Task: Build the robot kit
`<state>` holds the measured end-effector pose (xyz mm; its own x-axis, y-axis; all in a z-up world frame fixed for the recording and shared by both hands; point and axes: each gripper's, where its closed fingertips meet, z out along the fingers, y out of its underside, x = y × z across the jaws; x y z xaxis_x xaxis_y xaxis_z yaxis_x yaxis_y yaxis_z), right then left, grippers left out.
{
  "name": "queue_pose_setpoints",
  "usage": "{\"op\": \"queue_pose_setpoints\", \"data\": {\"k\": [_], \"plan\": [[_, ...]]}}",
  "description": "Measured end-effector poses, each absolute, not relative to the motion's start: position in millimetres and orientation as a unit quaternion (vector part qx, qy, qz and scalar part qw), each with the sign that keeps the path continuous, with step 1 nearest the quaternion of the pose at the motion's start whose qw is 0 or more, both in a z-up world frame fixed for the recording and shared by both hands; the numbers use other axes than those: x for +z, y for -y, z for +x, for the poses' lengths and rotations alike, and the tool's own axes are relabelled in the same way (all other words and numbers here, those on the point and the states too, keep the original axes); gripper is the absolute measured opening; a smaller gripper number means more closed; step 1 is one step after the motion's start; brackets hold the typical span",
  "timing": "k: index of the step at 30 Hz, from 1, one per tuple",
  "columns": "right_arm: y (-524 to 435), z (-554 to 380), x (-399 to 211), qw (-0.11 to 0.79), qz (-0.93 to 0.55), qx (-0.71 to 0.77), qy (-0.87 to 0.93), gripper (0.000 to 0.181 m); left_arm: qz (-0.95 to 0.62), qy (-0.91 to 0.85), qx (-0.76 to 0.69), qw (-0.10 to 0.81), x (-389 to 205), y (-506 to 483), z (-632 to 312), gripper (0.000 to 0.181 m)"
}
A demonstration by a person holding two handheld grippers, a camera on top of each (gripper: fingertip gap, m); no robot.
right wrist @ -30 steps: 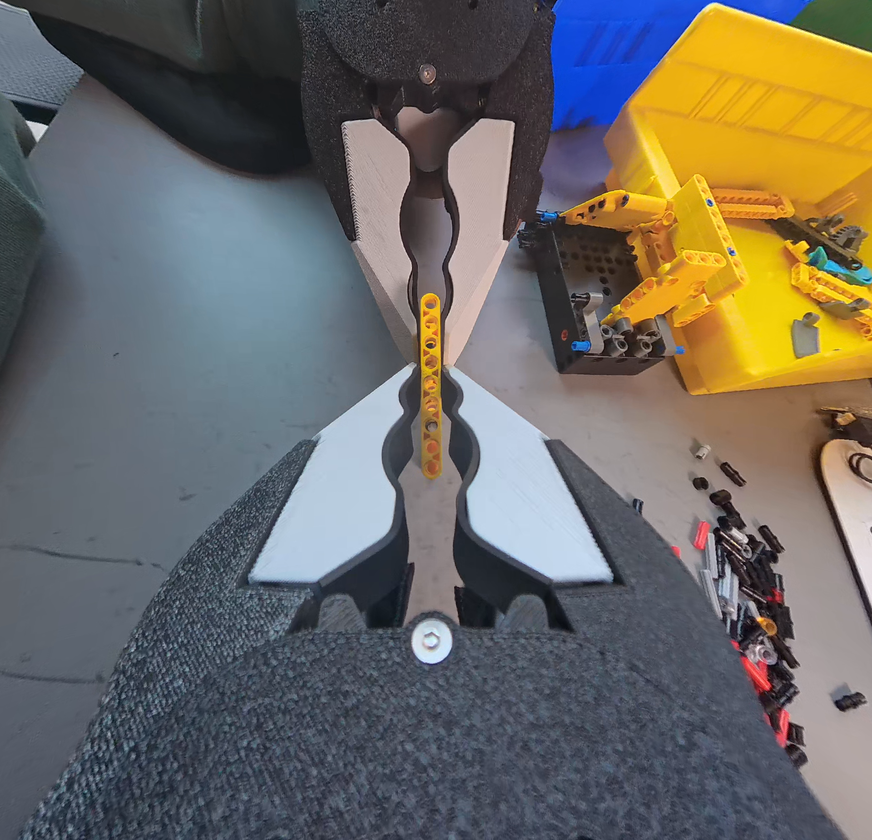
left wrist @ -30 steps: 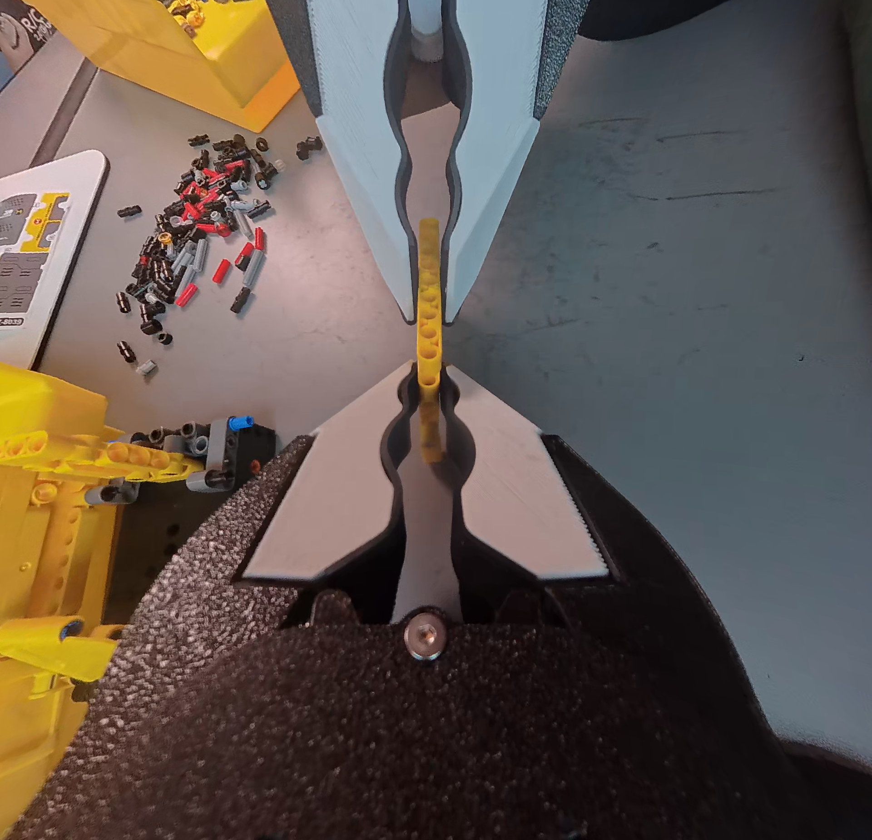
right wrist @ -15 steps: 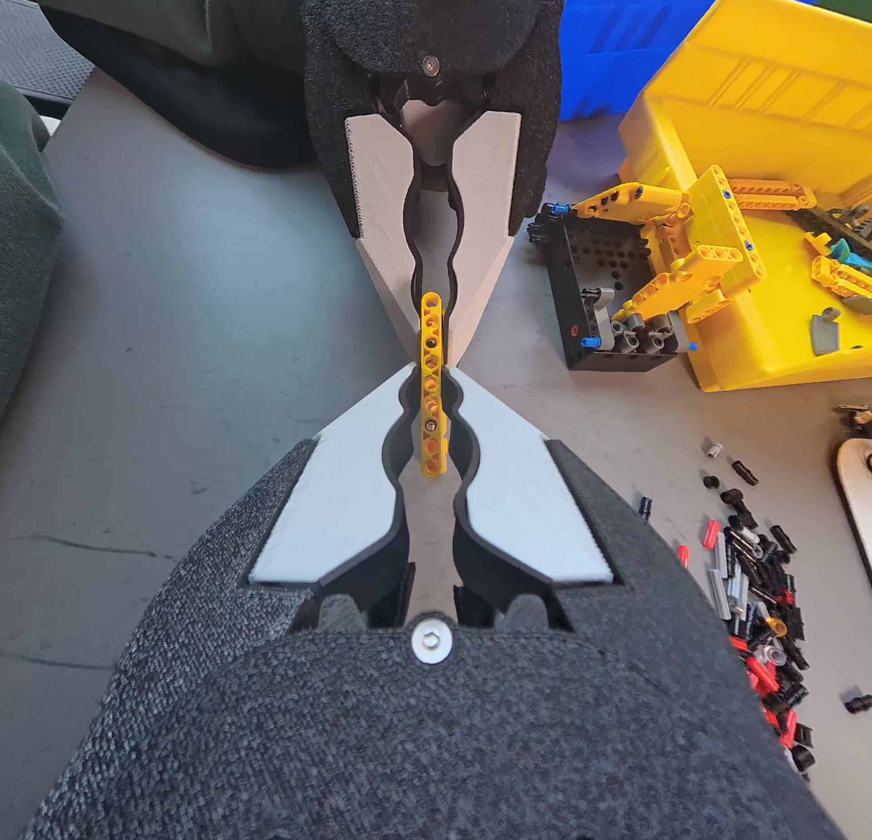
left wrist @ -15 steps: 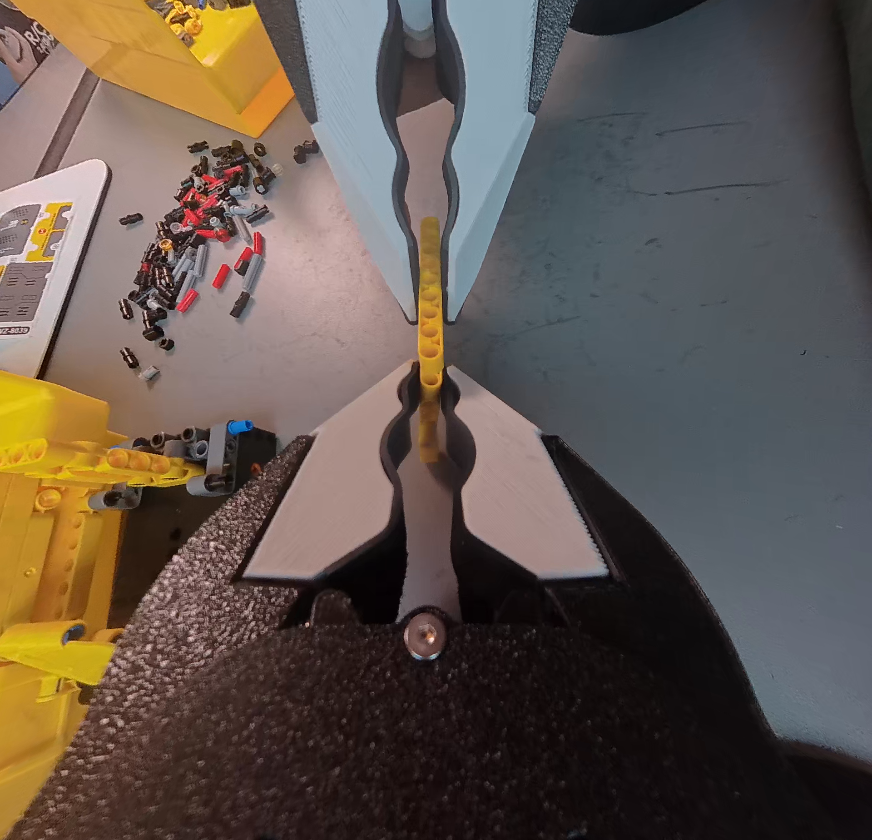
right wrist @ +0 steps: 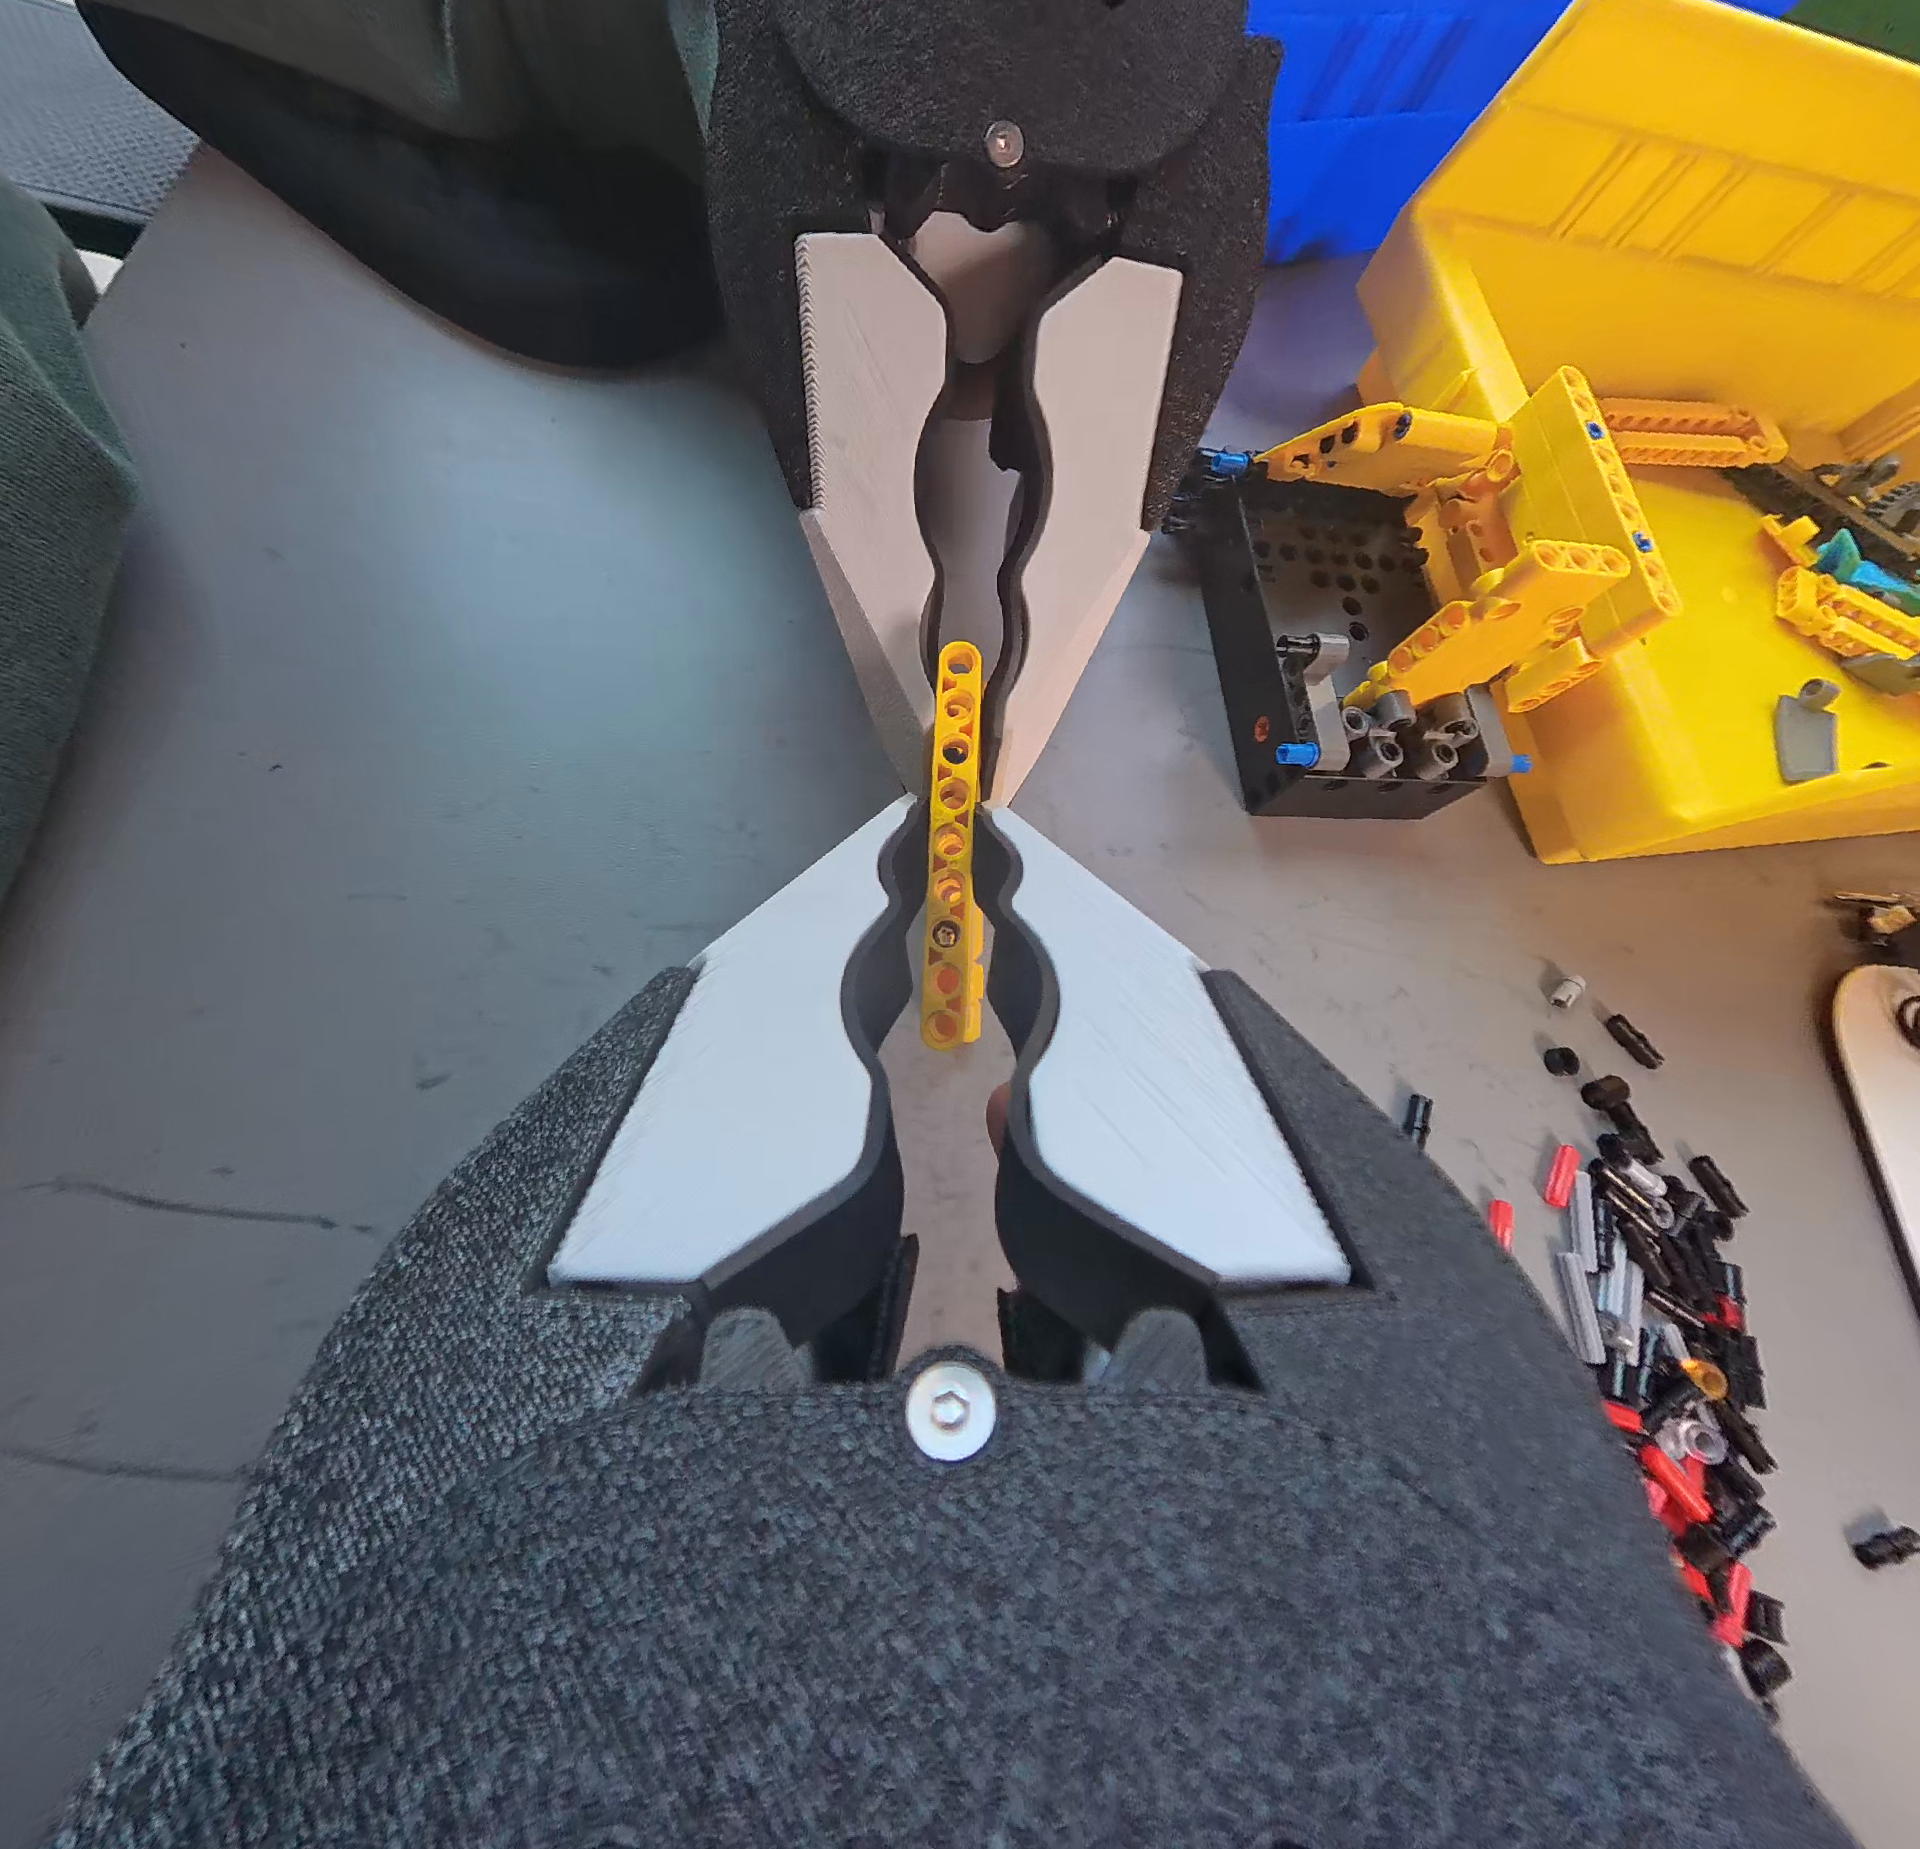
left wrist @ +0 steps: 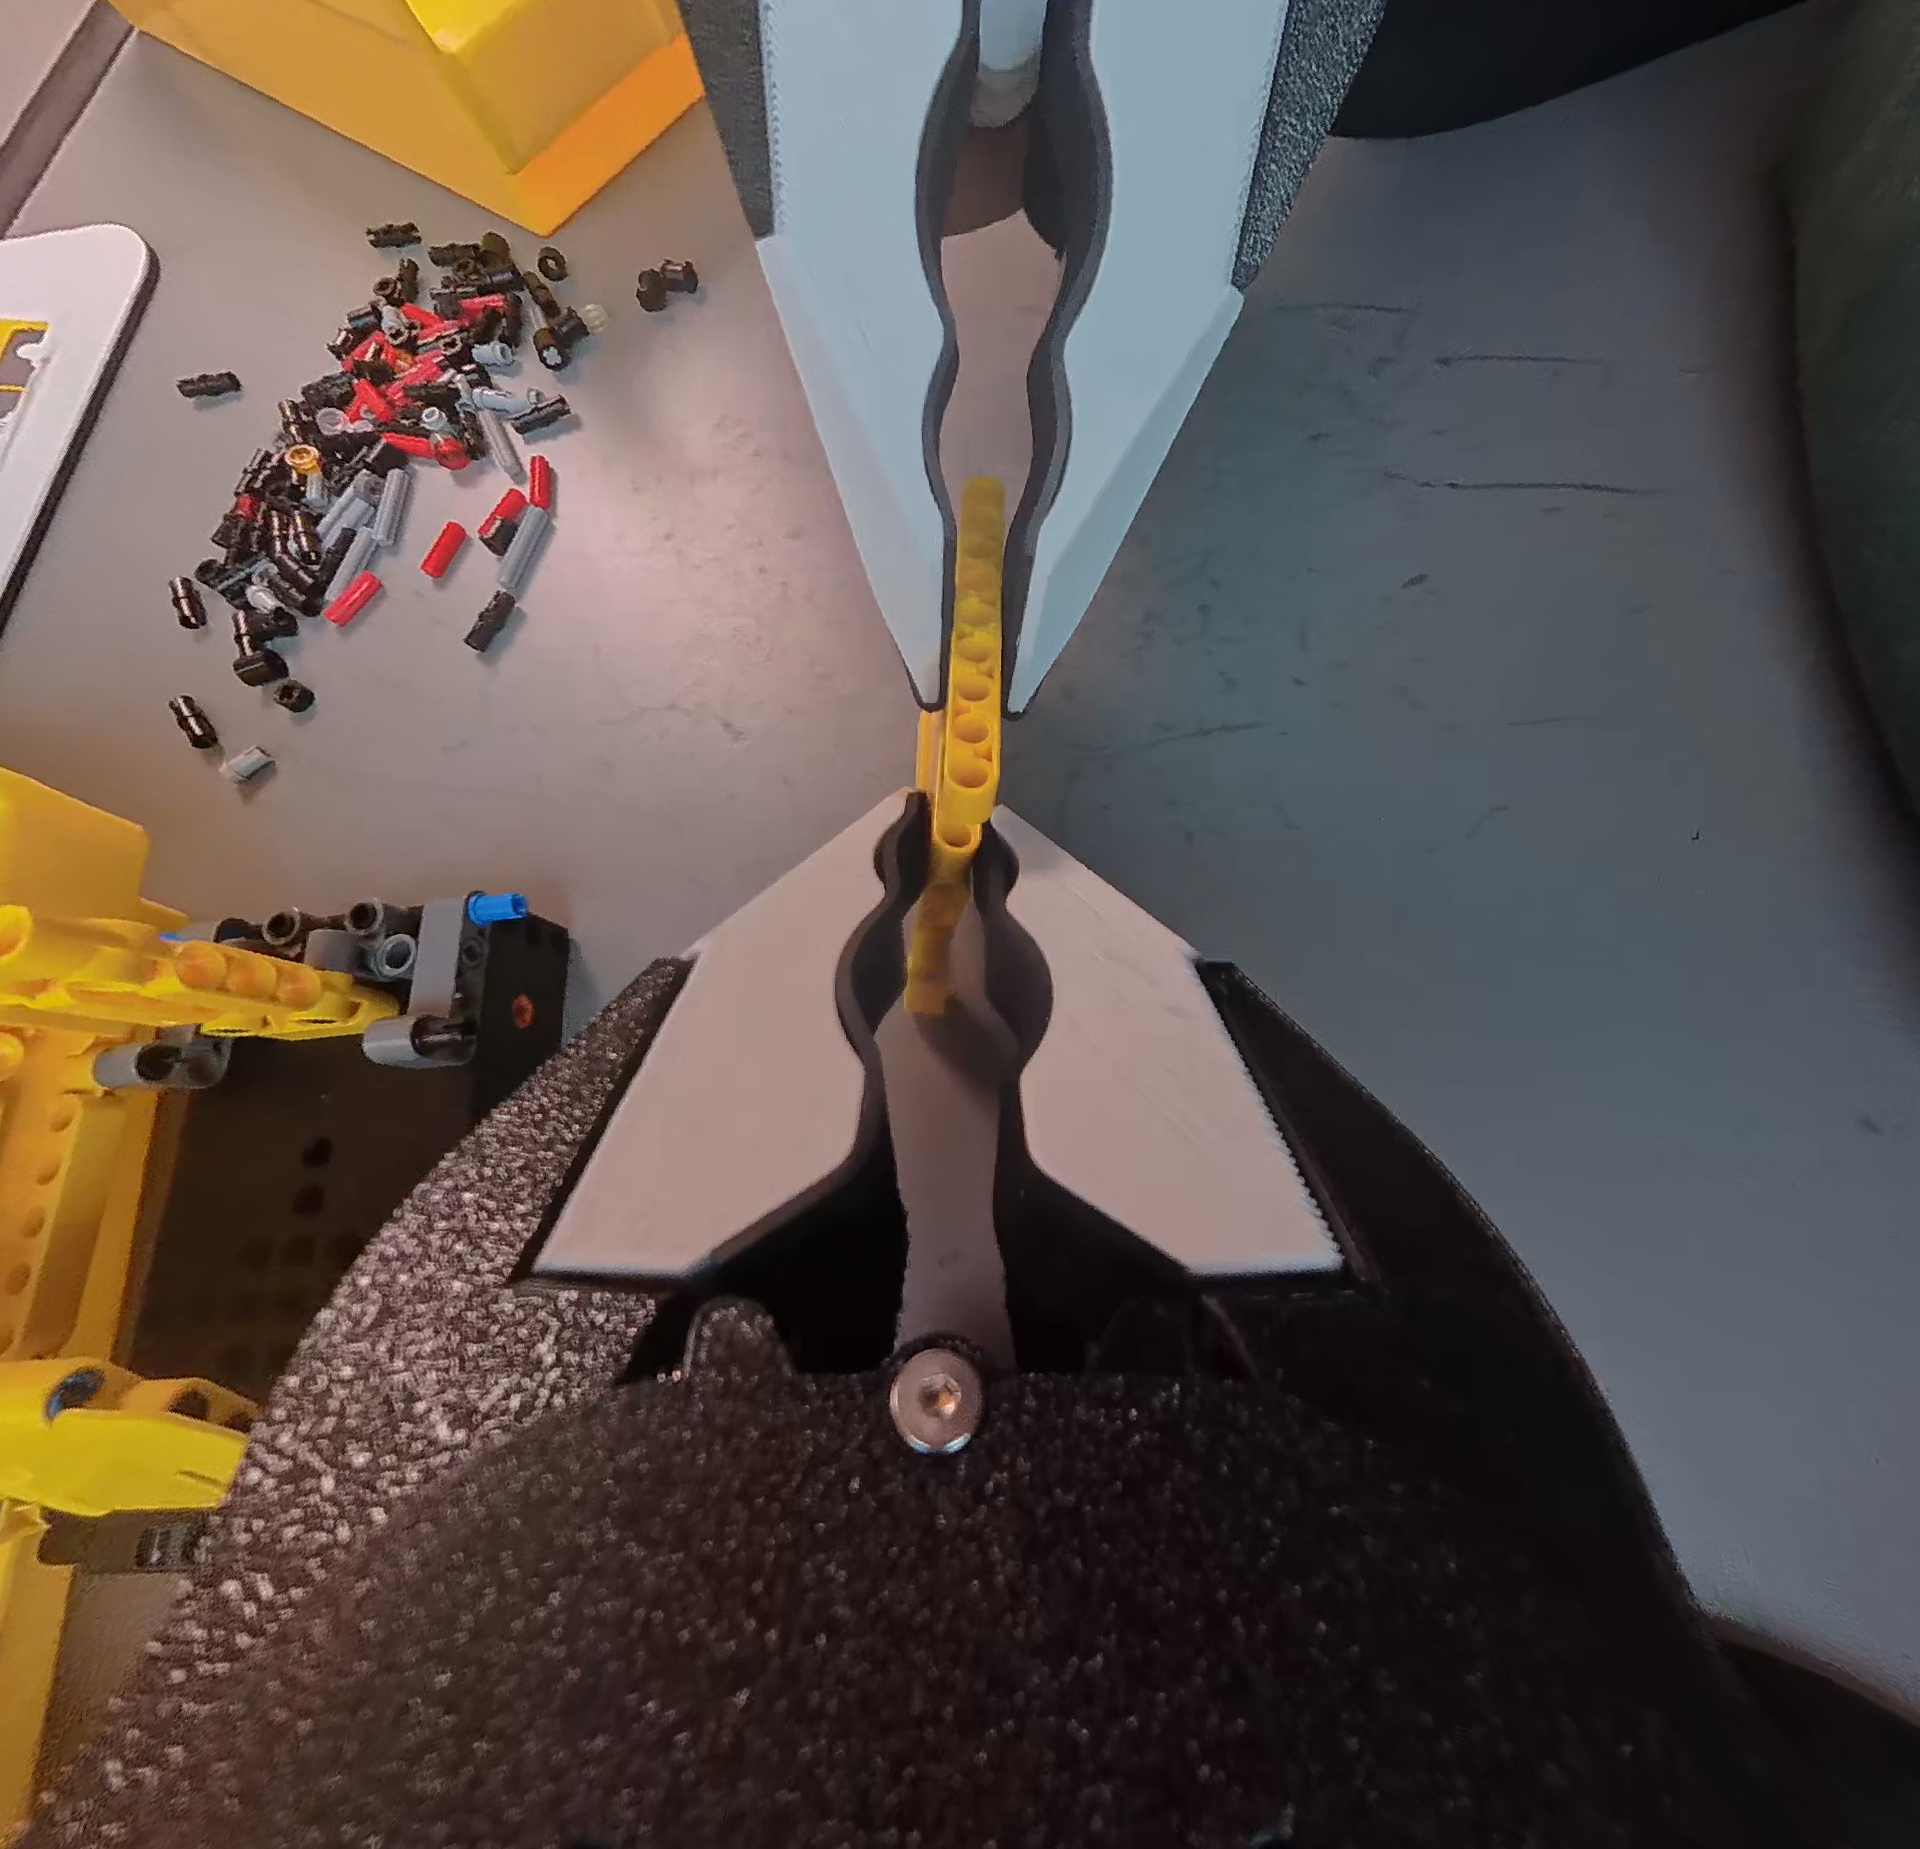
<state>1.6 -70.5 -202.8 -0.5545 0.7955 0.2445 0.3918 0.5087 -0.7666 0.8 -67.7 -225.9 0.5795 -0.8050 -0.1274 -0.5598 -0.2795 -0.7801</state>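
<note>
A yellow beam with a row of holes (left wrist: 966,719) is held in the air between both grippers, which meet tip to tip. My left gripper (left wrist: 954,812) is shut on its near end. My right gripper (left wrist: 966,706) comes from the top of the left wrist view and is shut on the far end. In the right wrist view the beam (right wrist: 954,843) stands upright between my right gripper (right wrist: 951,812) and the left gripper (right wrist: 956,786) opposite. A second yellow layer seems to lie along the beam's side.
A pile of small black, red and grey pins (left wrist: 384,469) lies on the grey table (left wrist: 1455,760). A yellow and black model (right wrist: 1455,604) stands beside a yellow bin (right wrist: 1662,241) and a blue bin (right wrist: 1403,85). A white board (left wrist: 62,345) and a person's dark sleeve (right wrist: 416,85) are nearby. My two grippers' fingertips are within a few centimetres of each other.
Both grippers keep their hold on the beam. The pair has drifted slightly over the table, so the bins, model and pins shift a little in both views.
</note>
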Motion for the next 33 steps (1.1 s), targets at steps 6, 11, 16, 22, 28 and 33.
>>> {"op": "queue_pose_setpoints", "data": {"k": [6, 11, 16, 22, 28, 33], "plan": [[68.6, 0.0, -201.7, 0.331, -0.351, 0.327, 0.813, 0.007, -0.796, -0.417, -0.169, 0.406, -225.7, 67.3, 0.5, 0.007], [68.0, -0.2, -201.1, 0.342, -0.345, 0.327, 0.811, 0.007, -0.796, -0.418, -0.168, 0.405, -225.6, 68.1, 1.3, 0.006], [67.4, -0.6, -201.1, 0.312, -0.374, 0.346, 0.802, 0.007, -0.787, -0.431, -0.149, 0.415, -225.5, 67.4, 0.7, 0.006], [69.8, 1.8, -202.3, 0.288, -0.391, 0.35, 0.801, 0.007, -0.769, -0.46, -0.114, 0.429, -225.7, 68.4, 1.6, 0.006], [70.5, 2.1, -202.7, 0.267, -0.39, 0.353, 0.807, 0.007, -0.76, -0.475, -0.095, 0.434, -225.7, 68.2, 1.8, 0.006], [70.1, 2.2, -203.6, 0.275, -0.372, 0.329, 0.823, 0.007, -0.778, -0.446, -0.141, 0.419, -225.4, 67.5, 1.7, 0.006]]}}
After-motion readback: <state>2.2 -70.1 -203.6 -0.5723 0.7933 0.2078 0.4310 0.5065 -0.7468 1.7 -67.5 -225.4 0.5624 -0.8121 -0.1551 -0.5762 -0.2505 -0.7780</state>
